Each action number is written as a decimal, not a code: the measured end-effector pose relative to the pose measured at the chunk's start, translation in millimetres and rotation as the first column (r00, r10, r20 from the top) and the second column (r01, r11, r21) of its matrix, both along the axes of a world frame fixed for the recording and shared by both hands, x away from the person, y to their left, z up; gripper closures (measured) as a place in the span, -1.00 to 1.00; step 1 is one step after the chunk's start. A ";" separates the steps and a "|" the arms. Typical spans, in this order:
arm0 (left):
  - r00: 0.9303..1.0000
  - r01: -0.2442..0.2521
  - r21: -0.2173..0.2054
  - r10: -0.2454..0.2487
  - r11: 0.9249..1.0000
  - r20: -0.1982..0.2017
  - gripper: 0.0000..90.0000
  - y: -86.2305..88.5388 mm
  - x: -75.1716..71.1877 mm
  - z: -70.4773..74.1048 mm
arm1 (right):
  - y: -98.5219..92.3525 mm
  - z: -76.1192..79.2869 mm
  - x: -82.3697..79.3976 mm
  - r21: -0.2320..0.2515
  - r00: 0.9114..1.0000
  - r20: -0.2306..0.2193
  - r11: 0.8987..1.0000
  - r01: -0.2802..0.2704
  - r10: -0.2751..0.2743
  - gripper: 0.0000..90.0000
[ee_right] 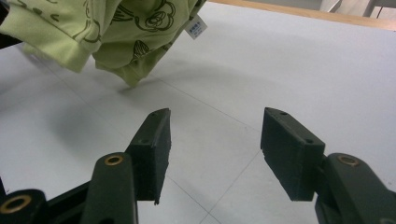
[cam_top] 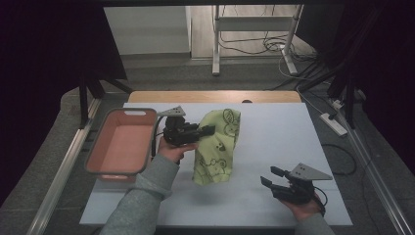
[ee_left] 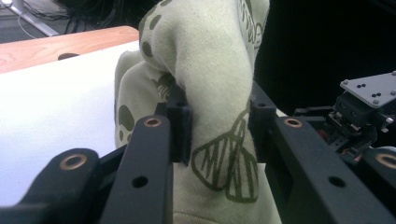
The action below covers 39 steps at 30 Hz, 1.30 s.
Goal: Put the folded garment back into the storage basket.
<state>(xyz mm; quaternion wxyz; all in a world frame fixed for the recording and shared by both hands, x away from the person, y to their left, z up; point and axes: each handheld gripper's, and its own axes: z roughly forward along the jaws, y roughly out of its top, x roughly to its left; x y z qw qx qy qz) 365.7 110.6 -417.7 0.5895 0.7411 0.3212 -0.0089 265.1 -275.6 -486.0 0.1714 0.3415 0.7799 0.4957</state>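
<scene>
1. Left gripper (cam_top: 208,130), black two-jaw tool in the person's left hand (cam_top: 171,149), is clamped on the light green printed cloth garment with dark cartoon outlines (cam_top: 218,147). In the left gripper view both pads press a bunched fold of the cloth (ee_left: 215,116) between them.
2. The garment hangs from that grip, lifted, upper part at jaw level and lower hem drooping toward the white counter (cam_top: 274,142); can't tell whether the hem touches the surface. It sits left of the counter's centre in the high view.
3. In the right gripper view the garment (ee_right: 116,32) shows at upper left, a small white label (ee_right: 196,26) dangling from its edge, with its shadow on the counter below.
4. Right gripper (cam_top: 268,176), black two-jaw tool in the person's right hand (cam_top: 306,208), has its jaws apart with nothing between them; bare white counter (ee_right: 280,70) shows in the gap. It sits near the counter's front right, well apart from the garment, jaws pointing toward it.
5. Pink rectangular plastic bin with grey rim (cam_top: 122,142) stands at the left counter edge, just beside the left hand; inside looks bare.
6. Grey three-cornered plate tops each gripper; grey sleeves come in from the bottom.
7. Wooden tabletop strip (cam_top: 215,96) shows behind the white counter surface.
</scene>
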 end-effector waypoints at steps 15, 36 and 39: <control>1.000 0.001 -0.022 -0.001 1.000 0.017 0.54 3.9 -1.1 13.3 | -4.3 -0.3 3.8 0.002 1.000 -0.002 1.000 0.013 -0.013 -0.06; 0.995 -0.080 -0.059 0.083 0.995 0.053 0.54 58.8 -8.1 56.0 | -5.9 -2.4 7.3 -0.010 1.000 -0.006 1.000 0.028 -0.028 -0.08; 0.994 -0.096 -0.057 0.100 0.994 0.054 0.54 68.1 -8.4 58.2 | -5.8 -2.7 7.7 -0.010 1.000 -0.006 1.000 0.029 -0.029 -0.08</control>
